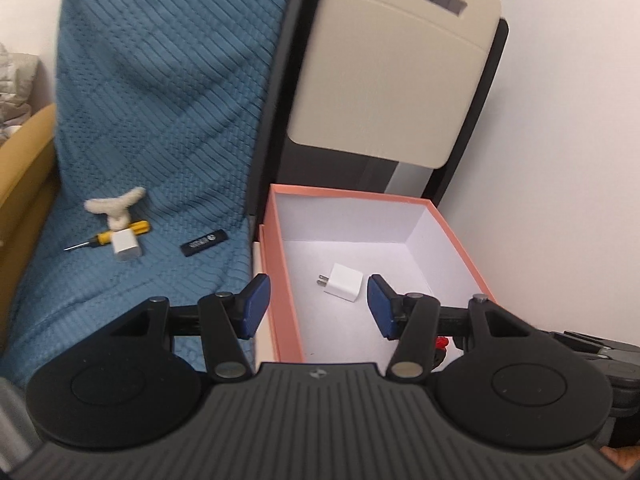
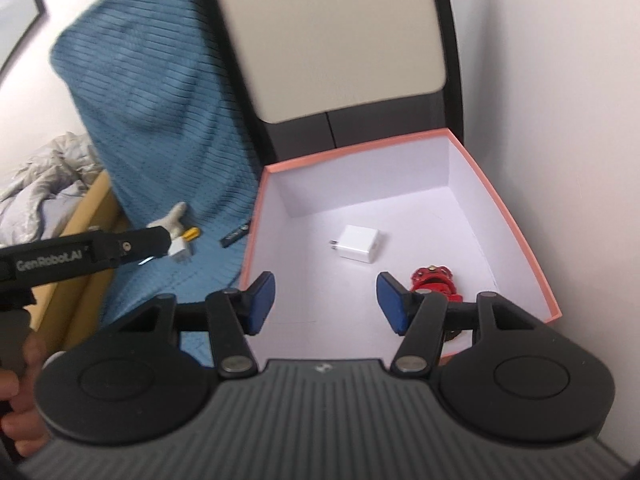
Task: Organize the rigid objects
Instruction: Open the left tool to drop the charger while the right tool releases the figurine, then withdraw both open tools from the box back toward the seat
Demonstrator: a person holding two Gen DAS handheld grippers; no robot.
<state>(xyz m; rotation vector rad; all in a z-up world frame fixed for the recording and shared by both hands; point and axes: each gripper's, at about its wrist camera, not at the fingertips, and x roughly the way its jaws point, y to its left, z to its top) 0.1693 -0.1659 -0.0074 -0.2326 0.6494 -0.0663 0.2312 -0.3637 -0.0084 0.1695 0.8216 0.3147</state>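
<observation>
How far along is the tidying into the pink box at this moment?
Done: a white plug charger and a red metal part lie inside the pink-rimmed cardboard box. In hand: nothing; the left claw and right claw are both open and empty. Left on the blue blanket: a second white charger, yellow-handled screwdriver, black stick and fuzzy cream piece.
</observation>
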